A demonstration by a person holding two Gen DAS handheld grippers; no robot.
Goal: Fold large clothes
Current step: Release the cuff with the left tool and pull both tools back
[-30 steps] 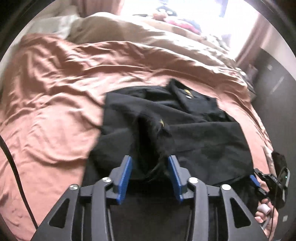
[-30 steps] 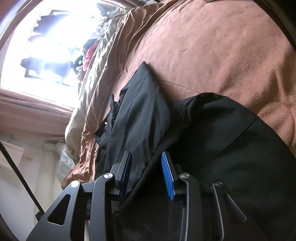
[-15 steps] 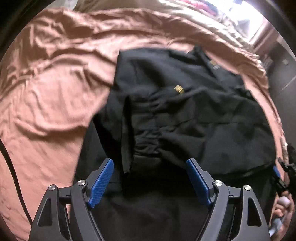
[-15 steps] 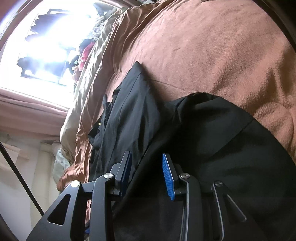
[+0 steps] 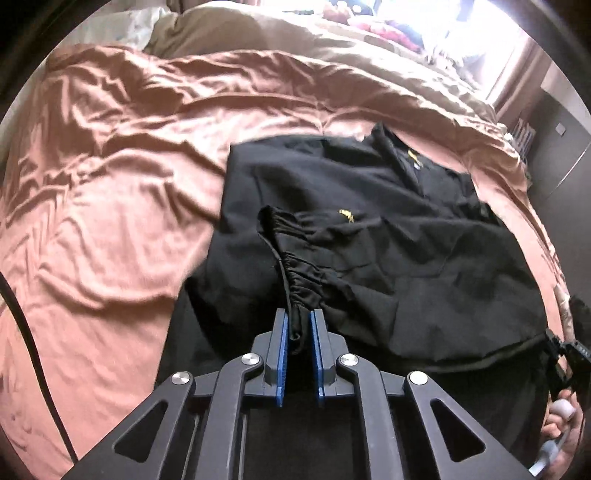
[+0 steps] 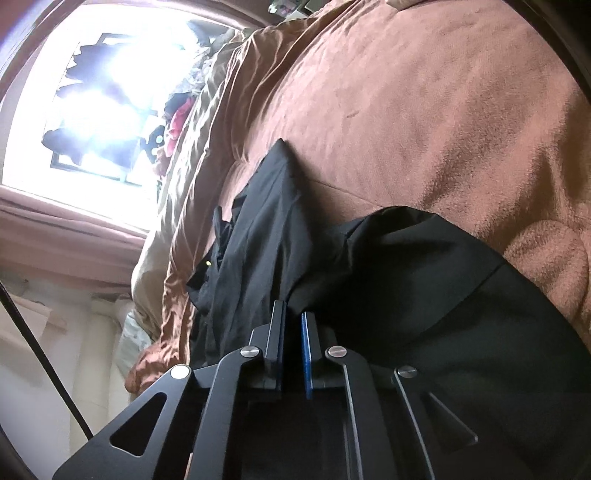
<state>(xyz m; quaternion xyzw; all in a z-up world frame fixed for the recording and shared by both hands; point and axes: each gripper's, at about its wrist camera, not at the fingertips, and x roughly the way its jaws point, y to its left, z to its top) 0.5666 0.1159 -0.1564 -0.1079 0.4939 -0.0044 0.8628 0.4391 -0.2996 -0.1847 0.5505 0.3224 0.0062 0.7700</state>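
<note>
A black jacket (image 5: pixel 388 229) with a small yellow logo (image 5: pixel 347 216) lies spread on the rust-brown bed cover (image 5: pixel 110 166). Its sleeve is folded across the body, ending in a gathered elastic cuff (image 5: pixel 303 277). My left gripper (image 5: pixel 297 325) points steeply down, jaws closing, and its blue pads pinch the near end of that cuff. In the right wrist view the jacket (image 6: pixel 424 295) fills the lower half. There my right gripper (image 6: pixel 293 314) lies low over the bed, jaws closing on a fold of the black cloth at the jacket's edge.
A beige blanket (image 5: pixel 295 33) lies crumpled at the far end of the bed, with a pile of clothes (image 6: pixel 177 125) under the bright window (image 6: pixel 92 92). A dark cabinet (image 5: pixel 565 147) stands right of the bed. A person's hand (image 5: pixel 561 432) shows at the right edge.
My left gripper spread wide, sank toward the sleeve cuff and closed on it. The right gripper's jaws narrowed onto the cloth between them while it barely moved.
</note>
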